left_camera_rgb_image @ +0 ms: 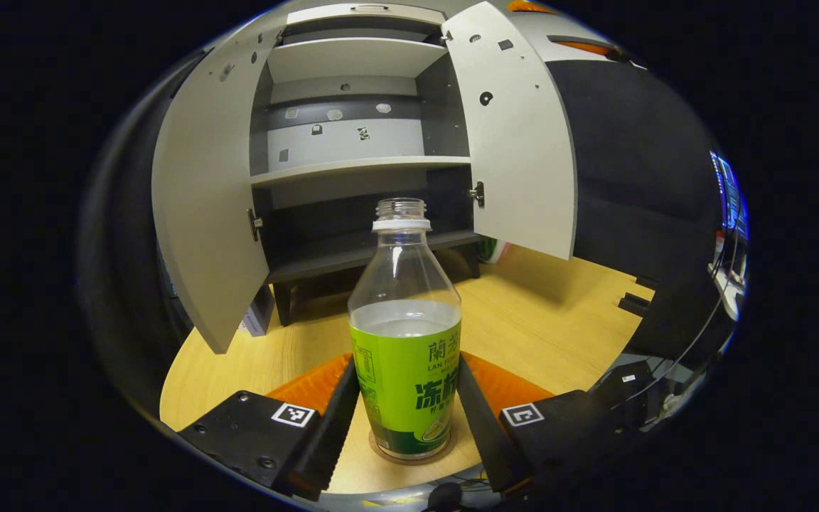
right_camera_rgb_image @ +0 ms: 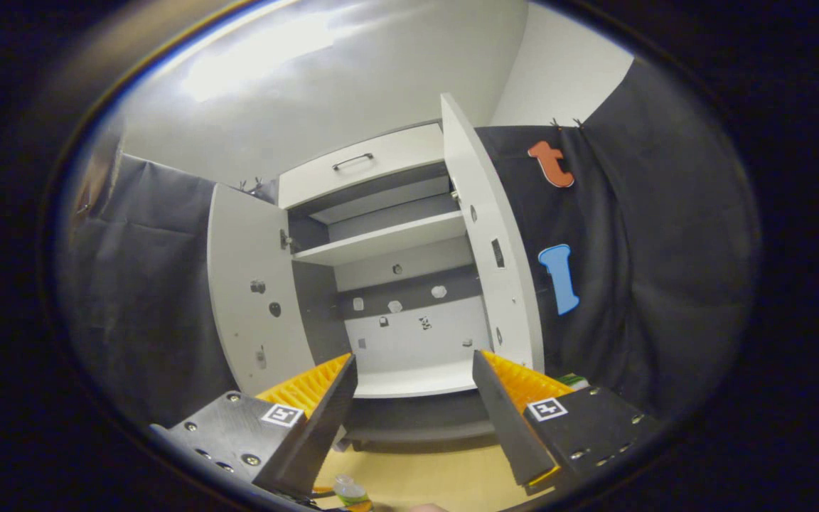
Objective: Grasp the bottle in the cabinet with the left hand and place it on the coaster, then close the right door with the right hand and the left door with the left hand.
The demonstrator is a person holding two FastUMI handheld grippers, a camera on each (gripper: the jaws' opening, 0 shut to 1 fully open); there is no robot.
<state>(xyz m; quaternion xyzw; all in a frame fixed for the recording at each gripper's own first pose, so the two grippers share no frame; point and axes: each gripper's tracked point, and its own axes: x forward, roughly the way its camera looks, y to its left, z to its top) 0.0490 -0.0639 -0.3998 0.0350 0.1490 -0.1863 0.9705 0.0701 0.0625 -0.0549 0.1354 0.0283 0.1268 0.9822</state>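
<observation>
A clear bottle (left_camera_rgb_image: 406,334) with a green label and no cap stands upright on a round brown coaster (left_camera_rgb_image: 411,460) on the wooden table. My left gripper (left_camera_rgb_image: 406,363) is shut on the bottle, one finger against each side of the label. Behind it the grey cabinet (left_camera_rgb_image: 360,167) has both doors swung open: the left door (left_camera_rgb_image: 203,199) and the right door (left_camera_rgb_image: 516,135). In the right gripper view, my right gripper (right_camera_rgb_image: 413,357) hangs open and holds nothing, facing the cabinet (right_camera_rgb_image: 409,341) between the left door (right_camera_rgb_image: 253,291) and the right door (right_camera_rgb_image: 491,249). The bottle's top (right_camera_rgb_image: 350,492) peeks in at the bottom edge.
The wooden table (left_camera_rgb_image: 544,320) stretches from the cabinet's foot toward me. The cabinet has bare shelves (left_camera_rgb_image: 360,167) and a drawer with a handle (right_camera_rgb_image: 352,161) on top. Black cloth walls (right_camera_rgb_image: 637,284) close in the right side and the left.
</observation>
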